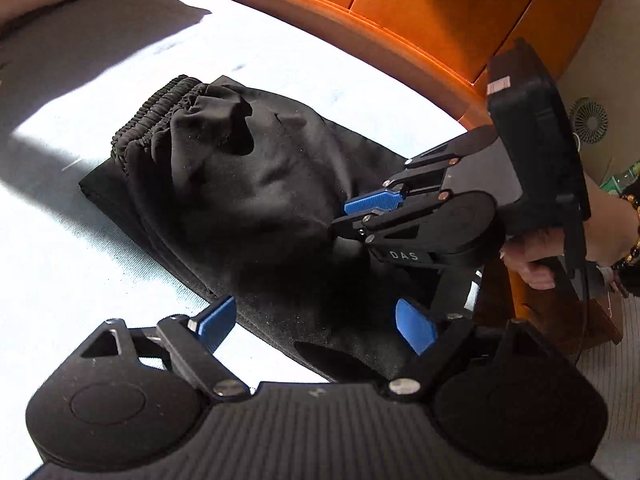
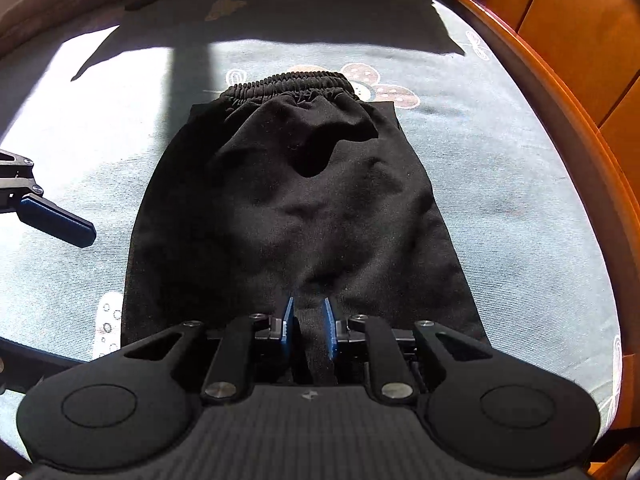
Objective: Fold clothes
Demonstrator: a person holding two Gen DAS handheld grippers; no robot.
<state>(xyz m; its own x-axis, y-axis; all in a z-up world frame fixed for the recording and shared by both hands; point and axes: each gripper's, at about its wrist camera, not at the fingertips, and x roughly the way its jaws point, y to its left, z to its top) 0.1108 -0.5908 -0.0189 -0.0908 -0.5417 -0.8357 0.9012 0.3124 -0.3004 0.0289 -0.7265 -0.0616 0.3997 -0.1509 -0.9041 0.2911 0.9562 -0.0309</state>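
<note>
1. Black knit shorts with a gathered elastic waistband (image 2: 296, 200) lie folded on a pale blue printed bed sheet (image 2: 500, 200).
2. Orange wooden bed frame (image 2: 580, 80) curves alongside.
3. Right gripper (image 2: 308, 328) pinches a fabric fold at the near edge.
4. Left gripper (image 1: 316, 324) hangs spread, grasping nothing.

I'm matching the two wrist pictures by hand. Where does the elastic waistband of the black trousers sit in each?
Left wrist view: waistband upper left of centre, running diagonally at the garment's far end.
Right wrist view: waistband top centre, running level across.
Shared landmark: the orange wooden frame bordering the bed.
</note>
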